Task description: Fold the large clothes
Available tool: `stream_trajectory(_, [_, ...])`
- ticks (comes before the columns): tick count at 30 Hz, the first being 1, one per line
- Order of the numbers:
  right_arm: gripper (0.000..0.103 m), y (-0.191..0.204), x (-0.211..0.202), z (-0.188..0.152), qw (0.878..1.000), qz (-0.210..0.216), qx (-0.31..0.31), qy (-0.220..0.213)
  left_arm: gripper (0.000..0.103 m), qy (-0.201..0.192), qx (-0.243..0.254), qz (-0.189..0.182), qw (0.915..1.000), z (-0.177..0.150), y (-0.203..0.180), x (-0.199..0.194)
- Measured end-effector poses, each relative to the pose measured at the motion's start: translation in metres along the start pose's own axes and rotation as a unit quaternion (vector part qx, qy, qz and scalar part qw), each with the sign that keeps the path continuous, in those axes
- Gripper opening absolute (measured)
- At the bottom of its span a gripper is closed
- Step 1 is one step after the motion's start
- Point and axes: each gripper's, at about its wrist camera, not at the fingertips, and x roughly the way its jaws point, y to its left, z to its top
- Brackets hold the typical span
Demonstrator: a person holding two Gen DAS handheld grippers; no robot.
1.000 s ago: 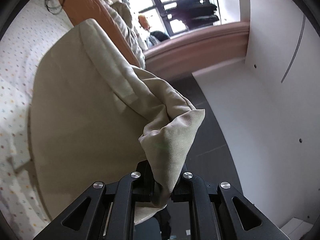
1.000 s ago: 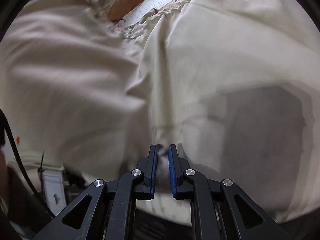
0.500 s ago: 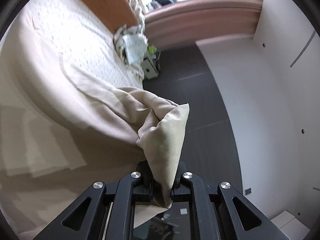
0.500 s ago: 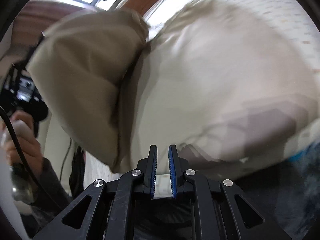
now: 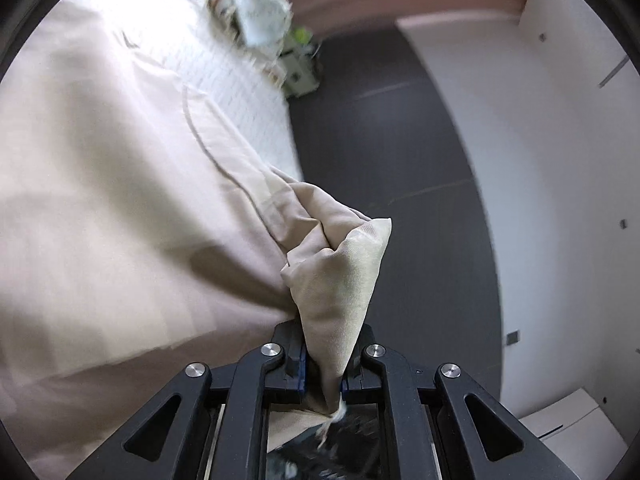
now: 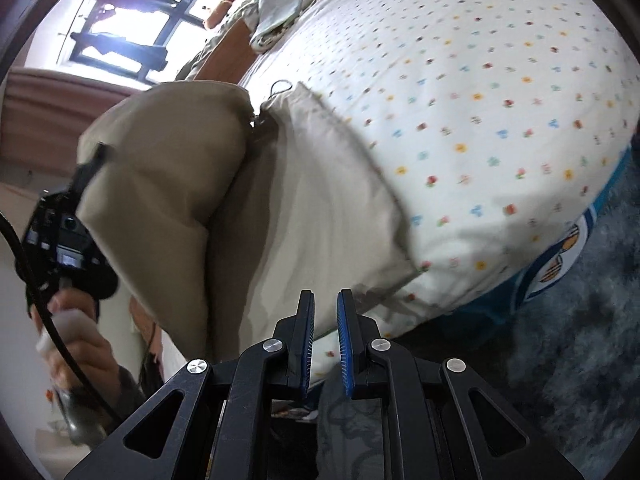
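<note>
A large beige garment (image 5: 120,200) lies spread over the bed. One bunched corner of it (image 5: 340,264) rises into my left gripper (image 5: 326,330), which is shut on it. In the right wrist view the garment (image 6: 320,208) lies flat on the sheet, and a lifted fold of it (image 6: 160,168) hangs toward the other handheld gripper (image 6: 64,240), held by a person's hand (image 6: 76,332). My right gripper (image 6: 325,296) hovers at the bed's near edge. Its blue pads are almost together with nothing between them.
The bed has a white sheet with coloured dots (image 6: 480,100) and a blue patterned side (image 6: 560,264). Crumpled cloth (image 5: 256,12) lies at the far end. Dark floor (image 5: 400,160) runs beside a white wall (image 5: 540,160). A grey-blue rug (image 6: 580,340) lies below.
My left gripper carried the cloth corner down and across, and the garment now lies flatter on the bed. My right gripper has drawn back off the garment to the bed's edge.
</note>
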Motion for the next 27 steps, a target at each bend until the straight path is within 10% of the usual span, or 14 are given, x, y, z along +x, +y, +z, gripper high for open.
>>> stream_trajectory(3, [0.013,0.003,0.002,-0.001,1.0,-0.002,0.008,-0.005,0.017,0.039,-0.008,0.045,0.9982,-0.018,0.016,0.024])
stream_trajectory(7, [0.043,0.003,0.005,0.007,1.0,0.001,0.012,-0.012,0.059,0.097,-0.029,0.045,0.9938,-0.036,0.031,0.038])
stream_trajectory(16, [0.046,0.012,0.01,0.017,0.999,0.026,-0.003,-0.018,0.065,0.015,0.005,0.102,0.9947,-0.028,0.035,-0.049])
stream_trajectory(27, [0.046,0.016,0.045,0.052,0.999,0.026,0.005,-0.018,0.065,-0.088,-0.029,0.218,0.9715,-0.045,0.086,-0.177])
